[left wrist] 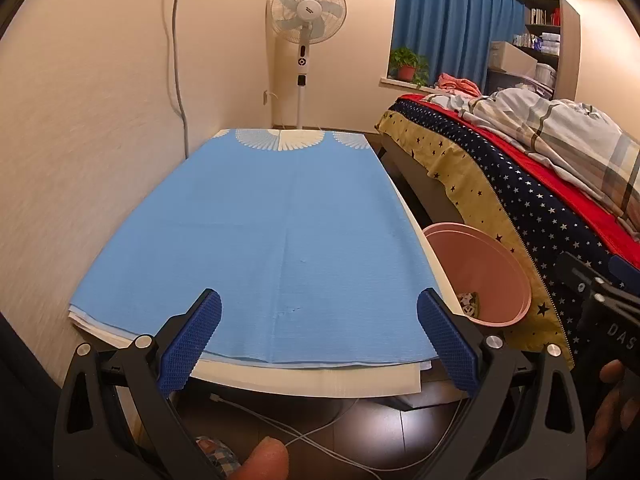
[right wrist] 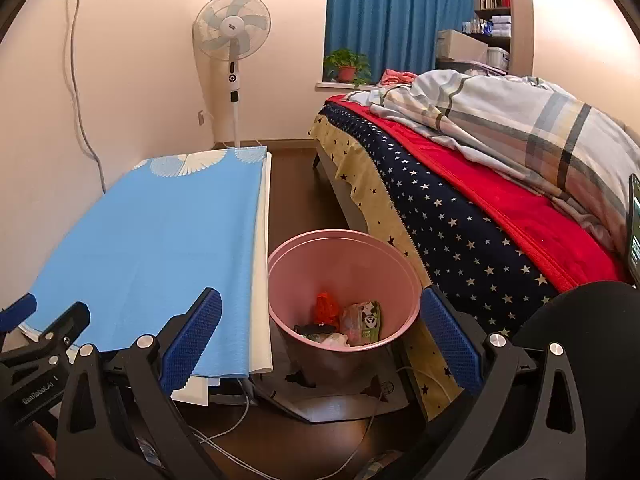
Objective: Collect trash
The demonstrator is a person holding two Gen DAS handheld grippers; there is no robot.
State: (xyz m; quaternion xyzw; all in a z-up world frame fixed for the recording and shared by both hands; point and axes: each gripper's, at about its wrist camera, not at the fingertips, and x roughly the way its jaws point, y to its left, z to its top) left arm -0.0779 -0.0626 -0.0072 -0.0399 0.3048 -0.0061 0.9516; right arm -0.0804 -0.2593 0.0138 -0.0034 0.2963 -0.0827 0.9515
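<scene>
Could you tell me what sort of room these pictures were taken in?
Most likely a bedroom at home. A bed with a rumpled plaid duvet stands beside a table under a blue cloth; a standing fan and blue curtains line the far wall.

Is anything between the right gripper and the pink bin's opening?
Nothing visible. The right gripper is open and empty, with the pink bin straight ahead between table and bed; its mouth is uncovered, wrappers lying at the bottom.
</scene>
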